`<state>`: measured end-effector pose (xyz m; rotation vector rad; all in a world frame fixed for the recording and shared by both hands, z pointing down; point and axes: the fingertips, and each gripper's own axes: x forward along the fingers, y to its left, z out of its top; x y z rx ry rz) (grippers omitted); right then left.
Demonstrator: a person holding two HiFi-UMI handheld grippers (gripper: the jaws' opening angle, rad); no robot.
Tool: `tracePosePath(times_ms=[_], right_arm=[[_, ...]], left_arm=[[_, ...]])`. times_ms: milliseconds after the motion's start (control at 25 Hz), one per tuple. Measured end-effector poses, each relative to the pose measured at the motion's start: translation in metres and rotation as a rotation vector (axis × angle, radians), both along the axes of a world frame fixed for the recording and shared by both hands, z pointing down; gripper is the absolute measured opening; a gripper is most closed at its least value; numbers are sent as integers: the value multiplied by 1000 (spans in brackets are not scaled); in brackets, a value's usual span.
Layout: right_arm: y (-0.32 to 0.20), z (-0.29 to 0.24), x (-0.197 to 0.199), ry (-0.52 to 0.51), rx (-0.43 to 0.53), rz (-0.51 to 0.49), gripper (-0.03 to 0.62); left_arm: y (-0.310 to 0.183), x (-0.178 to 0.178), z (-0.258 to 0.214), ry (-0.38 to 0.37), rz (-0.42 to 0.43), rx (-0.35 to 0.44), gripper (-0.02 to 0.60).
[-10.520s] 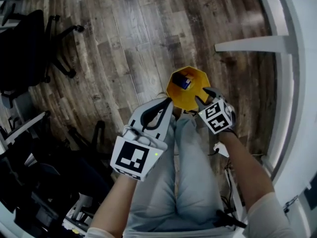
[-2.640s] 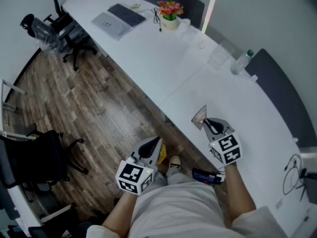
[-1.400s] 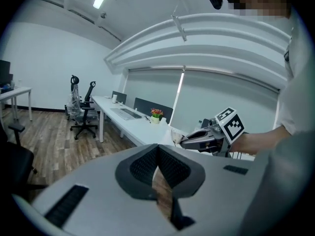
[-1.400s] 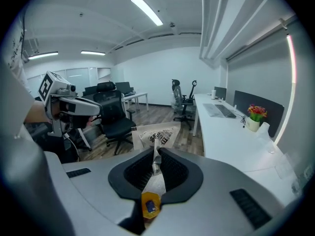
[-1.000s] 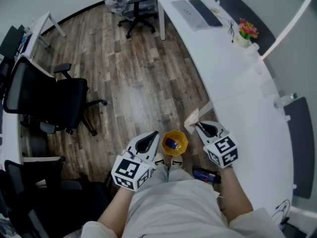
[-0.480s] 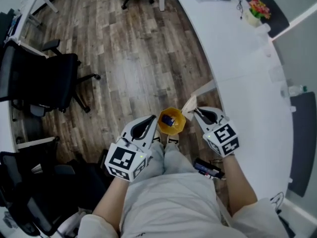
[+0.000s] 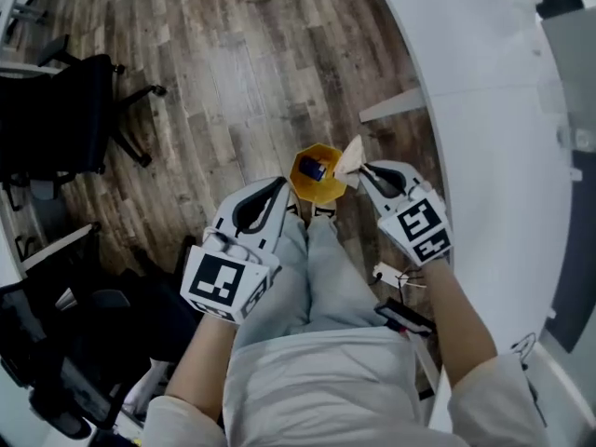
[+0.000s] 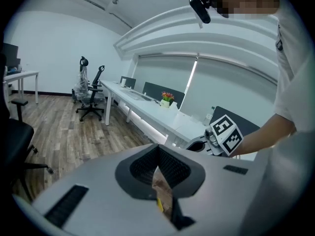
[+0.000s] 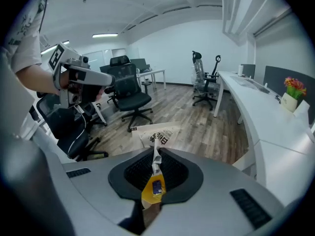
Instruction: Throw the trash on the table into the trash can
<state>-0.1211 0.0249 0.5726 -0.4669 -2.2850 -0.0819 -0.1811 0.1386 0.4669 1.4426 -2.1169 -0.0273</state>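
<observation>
A wood-plank floor [image 7: 233, 73] fills the room, with a long curved white table [image 7: 494, 119] sweeping from 1 to 4 o'clock and a black office chair [image 7: 65, 110] at 10 o'clock. The yellow trash can [image 7: 307, 189] stands on the floor just beyond the person's feet, a small blue item [image 7: 318, 169] inside it. The right gripper [image 7: 365, 170] is clamped on a paper wrapper [image 7: 352, 159] at the can's 2 o'clock rim, while the left gripper [image 7: 279, 186], at the can's 8 o'clock, is closed and empty.
</observation>
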Motion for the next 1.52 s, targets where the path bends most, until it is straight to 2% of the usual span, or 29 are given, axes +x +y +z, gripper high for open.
tracePosePath(times_ms=[560,800,1080,1320,1520], right_arm=[[27,176,6,95,37,-107,51],[39,251,11,129,24,-87,51],[48,343,25,193,31,-88,51],[48,416,35,255,58,-82,51],[46,456,37,301,109,-88,51]], left_arm=[[9,13,152,72,40,-52,2],[16,21,218,109,47,-81,1],[21,21,273,117,32,-75,1],[26,24,322,131,28,-88,2],[31,26,349,133,33,-100,2]])
